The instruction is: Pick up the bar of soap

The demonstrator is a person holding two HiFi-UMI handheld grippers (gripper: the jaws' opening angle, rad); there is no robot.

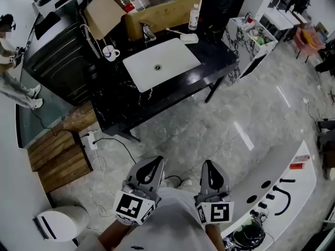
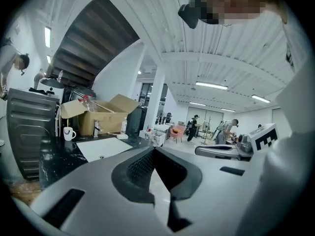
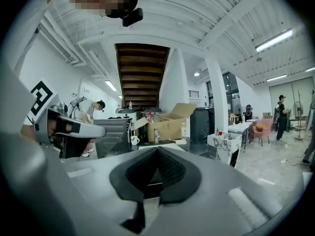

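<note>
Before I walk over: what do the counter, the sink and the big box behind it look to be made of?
The counter looks like dark polished stone, perhaps marble: glossy, with pale veining. The sink is smooth, plain white, probably ceramic or resin. The box is matte brown cardboard with open flaps.

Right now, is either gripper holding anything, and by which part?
Nothing held: the left gripper and the right gripper both have jaws shut and empty. The bar of soap lies on the counter beside the sink.
</note>
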